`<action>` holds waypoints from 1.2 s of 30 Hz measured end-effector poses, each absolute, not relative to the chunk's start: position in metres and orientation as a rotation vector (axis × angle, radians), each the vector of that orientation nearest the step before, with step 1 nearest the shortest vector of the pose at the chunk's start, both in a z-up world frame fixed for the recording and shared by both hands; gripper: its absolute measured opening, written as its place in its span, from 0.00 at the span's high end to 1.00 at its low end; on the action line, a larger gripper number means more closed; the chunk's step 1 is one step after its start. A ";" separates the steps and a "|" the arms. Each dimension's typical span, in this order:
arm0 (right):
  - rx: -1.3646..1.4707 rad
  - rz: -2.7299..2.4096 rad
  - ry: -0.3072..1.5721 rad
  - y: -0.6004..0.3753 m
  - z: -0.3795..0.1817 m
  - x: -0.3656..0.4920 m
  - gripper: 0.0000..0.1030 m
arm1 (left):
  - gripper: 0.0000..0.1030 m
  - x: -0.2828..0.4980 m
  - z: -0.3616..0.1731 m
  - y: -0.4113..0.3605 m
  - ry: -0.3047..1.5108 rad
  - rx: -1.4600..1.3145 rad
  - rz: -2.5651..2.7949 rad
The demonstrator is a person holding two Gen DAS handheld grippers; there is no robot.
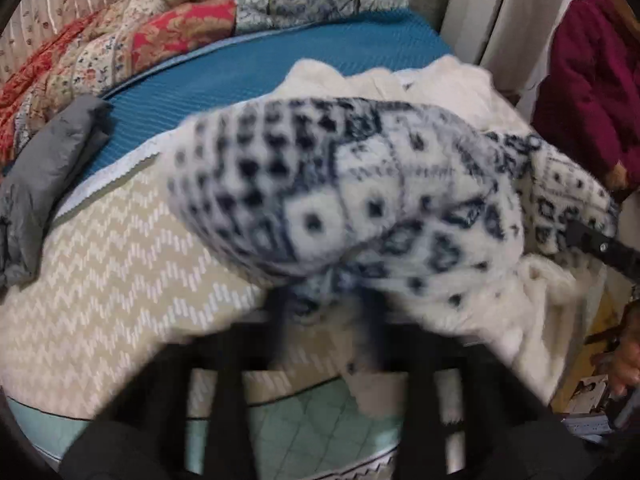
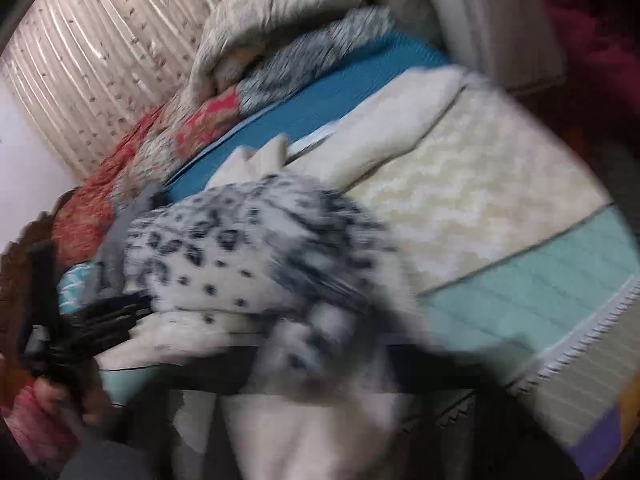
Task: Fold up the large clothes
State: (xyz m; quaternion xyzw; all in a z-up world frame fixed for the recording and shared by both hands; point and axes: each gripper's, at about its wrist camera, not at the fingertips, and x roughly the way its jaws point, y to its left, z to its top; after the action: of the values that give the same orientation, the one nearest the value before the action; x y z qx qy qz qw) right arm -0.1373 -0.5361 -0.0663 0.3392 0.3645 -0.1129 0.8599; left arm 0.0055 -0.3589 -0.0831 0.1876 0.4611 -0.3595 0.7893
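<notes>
A large white fleece garment with a dark blue pattern (image 1: 360, 200) hangs lifted above the bed, its cream lining showing. My left gripper (image 1: 326, 312) is shut on a bunched edge of it at the lower middle of the left wrist view. My right gripper (image 2: 332, 344) is shut on another part of the same garment (image 2: 248, 256); this view is badly blurred. The right gripper's black fingers also show at the right edge of the left wrist view (image 1: 600, 244), and the left gripper shows at the left of the right wrist view (image 2: 100, 320).
The bed has a beige zigzag cover (image 1: 112, 256) and a teal blanket (image 1: 240, 76). A folded grey garment (image 1: 44, 184) lies at the left. Patchwork quilts (image 1: 120, 48) are piled at the back. A person in dark red (image 1: 592, 88) stands at the right.
</notes>
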 end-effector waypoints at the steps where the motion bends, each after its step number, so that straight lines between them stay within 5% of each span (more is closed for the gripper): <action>1: 0.706 -0.228 0.729 -0.533 -0.050 -0.136 0.71 | 0.93 0.010 -0.073 -0.355 0.979 0.368 -0.764; 9: 0.362 -0.087 0.268 -0.470 0.178 -0.183 0.71 | 1.00 0.009 0.099 -0.227 0.554 0.081 -0.747; 15: 0.346 -0.032 0.101 -0.445 0.258 -0.216 0.71 | 1.00 -0.032 0.218 -0.122 0.255 -0.045 -0.729; 21: 0.342 -0.077 0.104 -0.445 0.294 -0.222 0.71 | 0.97 -0.064 0.180 -0.136 0.283 0.129 -0.680; 25: 0.317 -0.053 0.140 -0.434 0.325 -0.214 0.71 | 0.57 -0.099 0.121 -0.160 0.357 0.200 -0.774; 28: 0.277 -0.030 0.154 -0.414 0.356 -0.202 0.71 | 0.53 -0.138 0.098 -0.172 0.331 0.206 -0.888; 31: 0.273 0.015 0.156 -0.395 0.388 -0.185 0.71 | 0.33 -0.167 0.089 -0.181 0.263 0.224 -0.931; 36: 0.284 0.087 0.139 -0.366 0.431 -0.165 0.71 | 0.32 -0.192 0.062 -0.194 0.146 0.296 -0.909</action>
State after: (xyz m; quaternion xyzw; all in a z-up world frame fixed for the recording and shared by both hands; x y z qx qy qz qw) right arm -0.1649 -0.3657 0.4314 0.1414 0.0693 0.0435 0.9866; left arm -0.1916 -0.1940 0.0624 0.1422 0.0700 -0.4368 0.8855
